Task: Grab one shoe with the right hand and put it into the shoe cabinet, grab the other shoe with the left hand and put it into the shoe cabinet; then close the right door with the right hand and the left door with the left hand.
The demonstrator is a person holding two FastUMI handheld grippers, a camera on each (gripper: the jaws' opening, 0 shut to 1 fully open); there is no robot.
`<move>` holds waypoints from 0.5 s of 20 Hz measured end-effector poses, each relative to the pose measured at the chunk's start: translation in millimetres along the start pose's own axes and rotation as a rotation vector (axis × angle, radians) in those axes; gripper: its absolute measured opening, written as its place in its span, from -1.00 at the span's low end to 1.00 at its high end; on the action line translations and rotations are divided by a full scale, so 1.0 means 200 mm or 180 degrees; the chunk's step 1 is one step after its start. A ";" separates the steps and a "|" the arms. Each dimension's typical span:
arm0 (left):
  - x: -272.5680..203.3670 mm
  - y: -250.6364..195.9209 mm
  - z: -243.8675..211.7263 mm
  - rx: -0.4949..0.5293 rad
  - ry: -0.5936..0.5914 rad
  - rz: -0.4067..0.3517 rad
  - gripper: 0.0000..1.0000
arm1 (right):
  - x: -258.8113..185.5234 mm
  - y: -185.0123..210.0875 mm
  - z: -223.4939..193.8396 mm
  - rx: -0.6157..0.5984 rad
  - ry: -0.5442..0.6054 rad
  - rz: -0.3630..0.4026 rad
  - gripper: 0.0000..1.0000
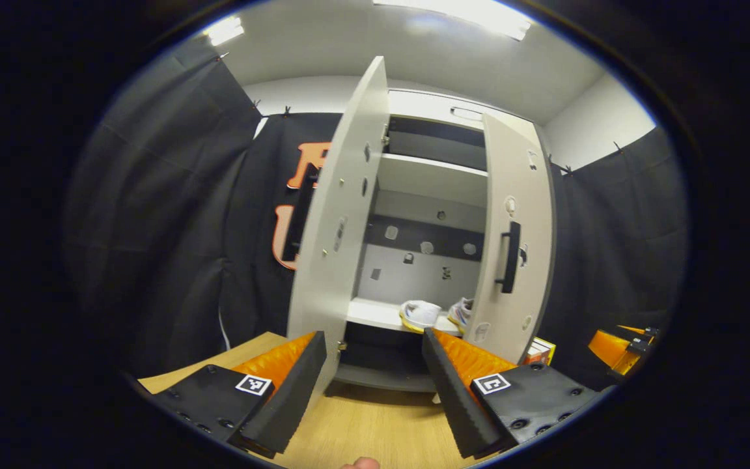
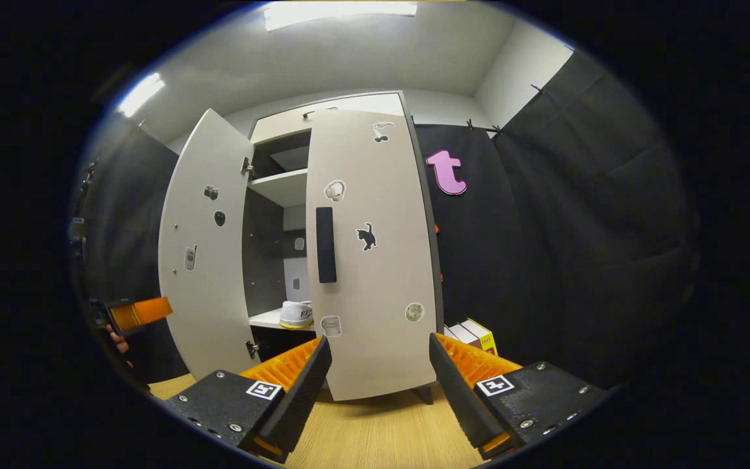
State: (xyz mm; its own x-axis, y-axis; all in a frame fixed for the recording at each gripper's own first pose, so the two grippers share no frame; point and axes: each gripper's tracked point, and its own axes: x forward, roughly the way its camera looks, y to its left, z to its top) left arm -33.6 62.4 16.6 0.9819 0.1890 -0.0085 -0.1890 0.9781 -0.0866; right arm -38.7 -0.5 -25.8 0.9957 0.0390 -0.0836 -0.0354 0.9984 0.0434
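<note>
The left gripper (image 1: 372,391) stands wide open with nothing between its fingers, held in front of the shoe cabinet (image 1: 437,107) and aimed at the gap between the two doors. The right gripper (image 2: 378,384) is likewise spread wide and empty, facing the outer face of the right door (image 2: 375,273), which looks part-way swung toward shut. Beyond the left gripper, both white sneakers (image 1: 419,314) rest side by side on the lower shelf (image 1: 375,314), near its front edge, so the loading part looks done and the doors remain. The left door (image 1: 339,215) stands wide open, its edge toward the left gripper. These doors are stiff, flat panels on hinges; they should swing easily and be fairly light, but their smooth faces offer little grip. The sensible hold on the right door is its dark vertical handle (image 2: 325,245) near the free edge, or a flat push on the panel beside it. A few boxes (image 2: 472,337) stand on the wooden floor (image 2: 375,436) just beside the cabinet's right side.
</note>
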 end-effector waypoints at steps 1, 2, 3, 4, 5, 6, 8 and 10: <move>0.04 0.12 0.10 0.0040 -0.0120 0.0149 0.87 | 0.00 0.01 -0.01 0.0004 0.0016 0.0035 0.86; 0.08 0.26 0.21 0.0079 -0.0252 0.0325 0.87 | 0.01 0.03 -0.02 0.0001 0.0030 0.0057 0.85; 0.13 0.38 0.30 0.0113 -0.0371 0.0472 0.86 | 0.01 0.04 -0.02 -0.0001 0.0035 0.0078 0.85; 0.19 0.47 0.36 0.0147 -0.0434 0.0565 0.93 | 0.01 0.05 -0.03 0.0001 0.0040 0.0095 0.85; 0.25 0.55 0.40 0.0160 -0.0425 0.0642 0.86 | 0.01 0.06 -0.03 0.0009 0.0043 0.0115 0.85; 0.31 0.62 0.41 0.0123 -0.0394 0.0680 0.93 | 0.02 0.07 -0.03 0.0019 0.0051 0.0141 0.86; 0.44 0.69 0.40 -0.0020 -0.0317 0.0668 0.94 | 0.02 0.09 -0.03 0.0021 0.0057 0.0167 0.86; 0.53 0.76 0.36 -0.0021 -0.0229 0.0728 0.93 | 0.03 0.09 -0.03 0.0021 0.0050 0.0161 0.85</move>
State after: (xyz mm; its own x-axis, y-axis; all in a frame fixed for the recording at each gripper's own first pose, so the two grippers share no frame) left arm 41.4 238.4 75.0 0.9104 0.4115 0.0424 -0.4062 0.9086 -0.0971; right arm -34.7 17.5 -30.9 0.9912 0.0902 -0.0968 -0.0852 0.9949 0.0544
